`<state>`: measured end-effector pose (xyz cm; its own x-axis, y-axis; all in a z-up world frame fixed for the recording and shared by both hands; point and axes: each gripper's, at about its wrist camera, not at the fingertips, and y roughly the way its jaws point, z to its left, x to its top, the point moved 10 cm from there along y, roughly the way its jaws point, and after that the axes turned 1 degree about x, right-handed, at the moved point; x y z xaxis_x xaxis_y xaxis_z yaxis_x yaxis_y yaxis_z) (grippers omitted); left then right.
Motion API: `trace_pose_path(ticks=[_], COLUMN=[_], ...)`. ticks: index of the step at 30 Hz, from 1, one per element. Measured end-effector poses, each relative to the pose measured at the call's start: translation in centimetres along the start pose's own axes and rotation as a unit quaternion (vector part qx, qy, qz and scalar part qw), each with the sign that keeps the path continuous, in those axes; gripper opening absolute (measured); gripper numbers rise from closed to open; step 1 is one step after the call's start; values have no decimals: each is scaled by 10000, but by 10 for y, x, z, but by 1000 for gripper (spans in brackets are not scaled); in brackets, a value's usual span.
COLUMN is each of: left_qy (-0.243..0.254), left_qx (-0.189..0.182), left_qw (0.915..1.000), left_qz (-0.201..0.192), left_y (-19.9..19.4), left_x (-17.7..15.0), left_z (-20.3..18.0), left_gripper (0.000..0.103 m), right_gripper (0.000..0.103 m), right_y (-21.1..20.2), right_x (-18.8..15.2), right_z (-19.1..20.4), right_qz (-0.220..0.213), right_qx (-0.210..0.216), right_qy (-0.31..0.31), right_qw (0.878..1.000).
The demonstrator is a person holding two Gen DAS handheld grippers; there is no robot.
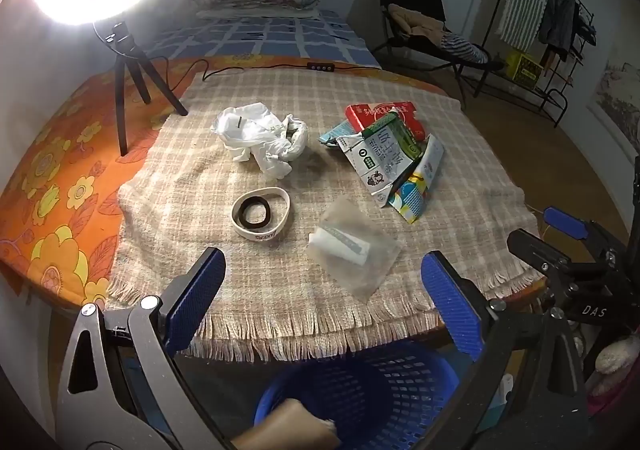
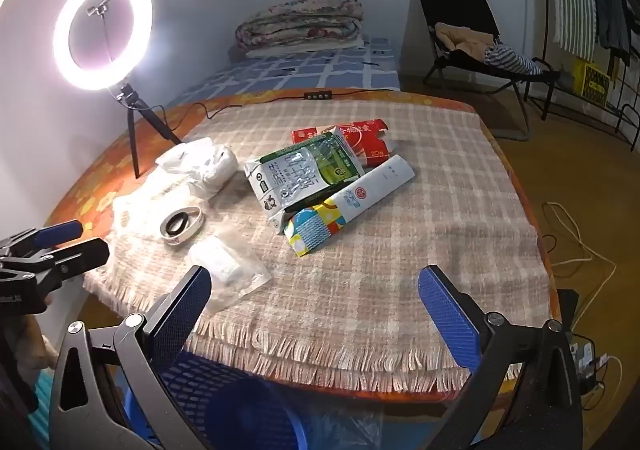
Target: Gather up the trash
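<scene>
Trash lies on a checked cloth (image 1: 460, 209) on the table: a crumpled white plastic bag (image 1: 260, 133) (image 2: 208, 165), a pile of flattened cartons (image 1: 384, 153) (image 2: 316, 177), a clear pouch with a white roll (image 1: 352, 246) (image 2: 228, 270), and a white wristband around a black hair tie (image 1: 260, 215) (image 2: 182, 226). A blue mesh basket (image 1: 400, 390) (image 2: 188, 378) stands below the table's near edge. My left gripper (image 1: 324, 306) is open and empty above the basket. My right gripper (image 2: 316, 314) is open and empty at the near edge.
A lit ring light on a tripod (image 1: 128, 89) (image 2: 104, 29) stands at the table's back left, its cable (image 1: 256, 67) along the far edge. A bed, a folding chair (image 2: 472, 41) and a clothes rack (image 1: 552, 33) stand behind. Cables lie on the floor at right (image 2: 576, 250).
</scene>
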<state>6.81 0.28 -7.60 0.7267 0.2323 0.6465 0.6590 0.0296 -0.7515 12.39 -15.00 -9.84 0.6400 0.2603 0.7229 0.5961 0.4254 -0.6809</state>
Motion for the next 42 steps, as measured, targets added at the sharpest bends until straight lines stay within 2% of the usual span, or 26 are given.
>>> trace_pose_path(ticks=[3,14,42], left_qy=[-18,-63,-78], left_qx=[85,64,54], left_qw=[10000,10000,10000], left_qz=[-26,-31,26], left_y=[1,0,3], left_x=[-2,-4,-9], left_z=[-2,2,3], left_gripper=[100,100,100], right_gripper=[103,103,103], right_y=[1,-1,2], right_x=[-1,1,-3], right_z=[-1,7,-3], right_qz=[5,-43,0], right_qx=[-39,-50,-22], right_qy=[-24,-50,104], right_qw=[10000,10000,9999])
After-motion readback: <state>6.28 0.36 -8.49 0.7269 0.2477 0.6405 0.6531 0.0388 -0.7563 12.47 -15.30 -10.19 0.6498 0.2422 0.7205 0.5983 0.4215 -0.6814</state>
